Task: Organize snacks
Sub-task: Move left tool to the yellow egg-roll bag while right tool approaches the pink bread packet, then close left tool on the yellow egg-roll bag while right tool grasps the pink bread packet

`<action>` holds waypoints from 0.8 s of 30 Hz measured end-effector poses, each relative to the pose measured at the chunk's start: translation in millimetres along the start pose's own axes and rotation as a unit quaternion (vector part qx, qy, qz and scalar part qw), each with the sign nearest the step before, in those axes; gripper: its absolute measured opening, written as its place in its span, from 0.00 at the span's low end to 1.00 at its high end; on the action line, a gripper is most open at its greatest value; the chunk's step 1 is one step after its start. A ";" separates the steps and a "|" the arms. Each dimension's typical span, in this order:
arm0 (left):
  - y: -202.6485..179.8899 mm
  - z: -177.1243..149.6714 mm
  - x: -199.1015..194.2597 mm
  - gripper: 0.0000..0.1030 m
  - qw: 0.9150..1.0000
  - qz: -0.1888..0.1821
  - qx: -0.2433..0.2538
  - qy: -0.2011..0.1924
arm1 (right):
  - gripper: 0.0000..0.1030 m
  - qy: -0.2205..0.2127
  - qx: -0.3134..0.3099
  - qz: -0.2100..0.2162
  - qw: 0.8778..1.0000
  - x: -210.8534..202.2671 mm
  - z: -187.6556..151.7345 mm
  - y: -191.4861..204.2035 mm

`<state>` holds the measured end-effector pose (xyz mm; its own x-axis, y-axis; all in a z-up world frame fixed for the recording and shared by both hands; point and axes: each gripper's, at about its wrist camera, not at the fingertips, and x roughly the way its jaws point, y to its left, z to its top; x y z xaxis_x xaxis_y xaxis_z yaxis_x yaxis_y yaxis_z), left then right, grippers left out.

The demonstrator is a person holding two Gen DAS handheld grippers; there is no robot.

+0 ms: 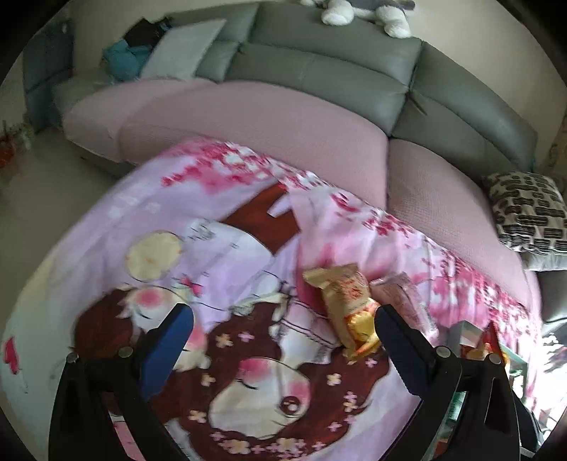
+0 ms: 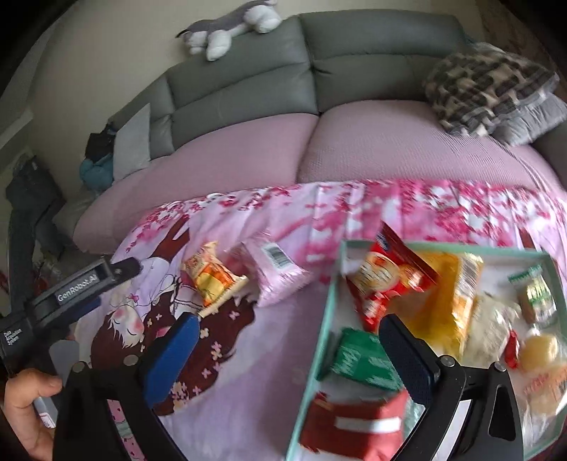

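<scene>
A yellow-orange snack packet [image 1: 349, 306] lies on the pink cartoon cloth [image 1: 212, 255], with a pink packet [image 1: 400, 294] beside it on the right. My left gripper [image 1: 283, 337] is open and empty, its right finger just in front of the yellow packet. Both packets show in the right wrist view: yellow [image 2: 209, 278], pink [image 2: 273, 269]. A teal-rimmed box [image 2: 327, 305] holds several snacks, among them a red packet [image 2: 382, 280], a yellow bag [image 2: 446, 298] and a green packet [image 2: 361, 358]. My right gripper [image 2: 288, 340] is open and empty over the box's left rim.
A grey sofa [image 1: 319, 67] with pink seat covers stands behind the cloth. A black-and-white cushion [image 2: 485, 88] lies at the right, a plush dog [image 2: 230, 28] on the backrest. The left gripper's body [image 2: 81, 283] reaches in from the left. The box corner [image 1: 467, 337] shows at the right.
</scene>
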<state>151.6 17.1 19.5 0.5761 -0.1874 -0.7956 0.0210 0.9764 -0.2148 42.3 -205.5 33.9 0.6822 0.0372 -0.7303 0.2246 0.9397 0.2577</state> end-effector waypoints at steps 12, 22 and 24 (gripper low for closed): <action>-7.5 -1.1 43.7 0.97 0.995 -0.077 -0.035 0.048 | 0.67 0.063 -0.048 0.020 0.997 68.7 28.7 21.5; -18.7 -3.1 68.6 0.85 0.992 -0.095 -0.042 0.071 | 0.61 0.103 -0.071 0.010 0.992 109.3 42.2 27.2; -22.5 -2.9 72.3 0.85 0.992 -0.098 -0.042 0.074 | 0.61 0.109 -0.084 -0.003 0.990 117.4 43.5 30.0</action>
<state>190.4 -18.7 -34.9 0.4416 -0.3933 -0.8064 0.0498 0.9082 -0.4156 159.4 -187.7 -16.6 0.5100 0.0874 -0.8557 0.0967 0.9827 0.1580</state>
